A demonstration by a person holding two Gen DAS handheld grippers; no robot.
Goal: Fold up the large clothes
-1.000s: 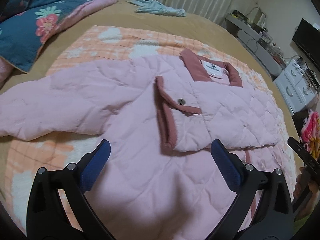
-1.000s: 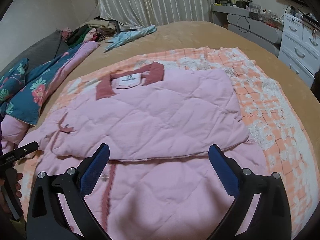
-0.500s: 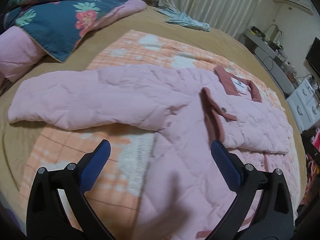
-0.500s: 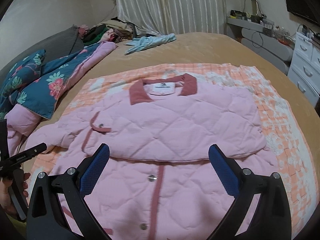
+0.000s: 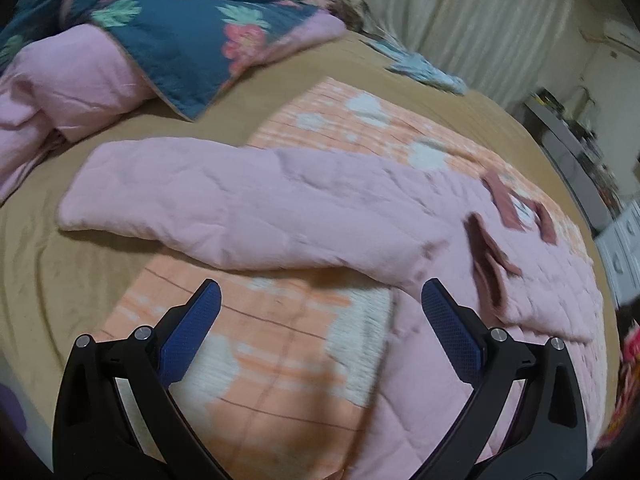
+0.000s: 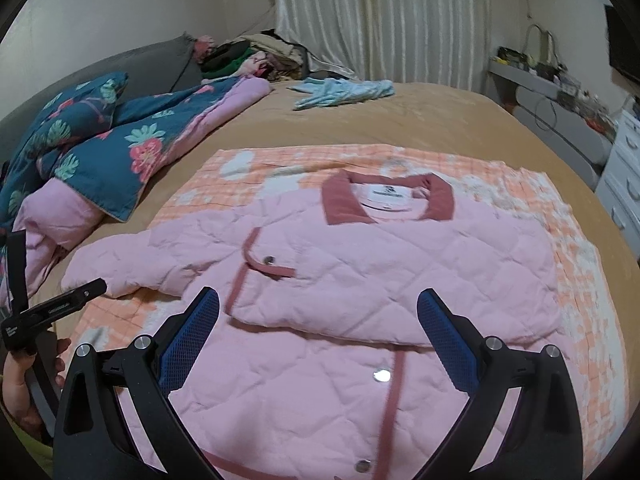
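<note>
Pink quilted jacket (image 6: 400,264) lies flat on orange/white checked blanket (image 6: 576,280), which sits on tan bed cover (image 6: 400,120). Collar (image 6: 344,204) w/ white label faces far end of bed. One sleeve already folded across the chest, its dark-pink cuff (image 6: 240,292) near centre front; other sleeve (image 5: 224,208) lies stretched out sideways, end reaching off blanket onto tan cover.

L gripper (image 5: 320,320): jaws wide apart, nothing between them. Hovers over bare blanket just below the stretched sleeve; sleeve lies beyond the fingertips, not touching. Jacket body edge just beside the right-hand blue pad (image 5: 452,336). L view motion-blurred.

R gripper (image 6: 318,332): jaws wide apart, holding nothing. Above jacket front, snap placket (image 6: 394,396) running btwn the two fingers; folded sleeve's lower edge just past the tips. Contact w/ fabric: can't tell.

In R view, L gripper body and the hand (image 6: 20,392) holding it show at far left edge.

Floral quilt (image 6: 92,140) bunched at bed side, light-blue garment (image 6: 344,92) near curtain (image 6: 380,20)
</note>
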